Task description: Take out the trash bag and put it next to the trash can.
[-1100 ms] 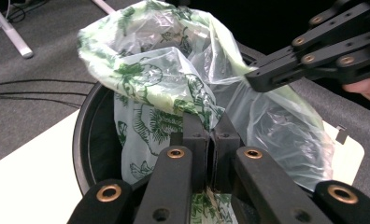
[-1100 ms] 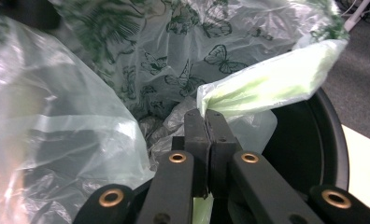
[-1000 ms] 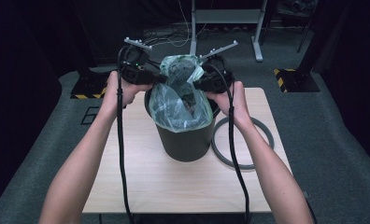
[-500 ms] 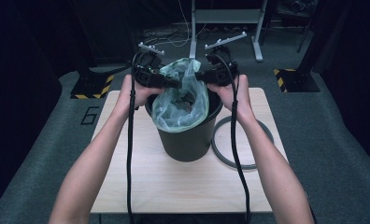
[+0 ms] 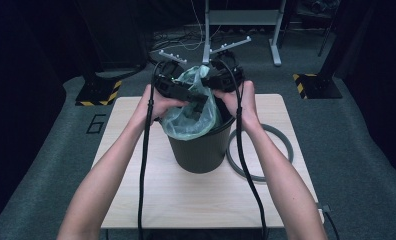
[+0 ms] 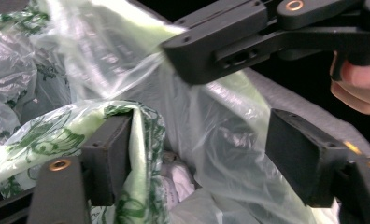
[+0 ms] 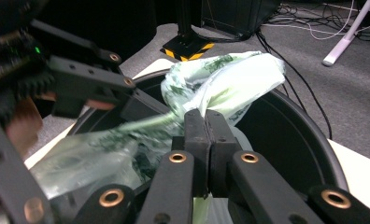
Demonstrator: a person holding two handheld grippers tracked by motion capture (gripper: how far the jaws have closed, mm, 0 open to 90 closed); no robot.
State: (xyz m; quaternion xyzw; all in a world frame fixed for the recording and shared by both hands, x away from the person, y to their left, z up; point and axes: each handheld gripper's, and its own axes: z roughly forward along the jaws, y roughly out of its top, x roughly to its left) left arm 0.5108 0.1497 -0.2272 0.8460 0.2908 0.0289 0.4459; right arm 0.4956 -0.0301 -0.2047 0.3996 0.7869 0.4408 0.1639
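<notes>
A dark round bucket (image 5: 201,150) stands mid-table with a thin clear plastic bag (image 5: 188,117) printed in green bunched in its mouth. My right gripper (image 7: 204,133) is shut on a twisted fold of the bag (image 7: 230,79) above the bucket's rim (image 7: 314,140); from above this right gripper (image 5: 207,82) sits at the far side of the bucket. My left gripper (image 6: 206,161) has just been opening its jaws. Bag film (image 6: 141,140) drapes over one jaw and hangs loose between them, unpressed. From above, the left gripper (image 5: 198,102) reaches over the bag.
A grey ring (image 5: 261,150) lies flat on the wooden table (image 5: 186,200) right of the bucket. Both cables trail back along the forearms. Beyond the table are a white stand's legs (image 5: 276,55) and hazard-striped bases (image 5: 98,95) on the floor.
Both hands have drawn closer together over the bucket. The left gripper moved right and down into the bag and opened, letting go of the film. The right grip stays the same.
</notes>
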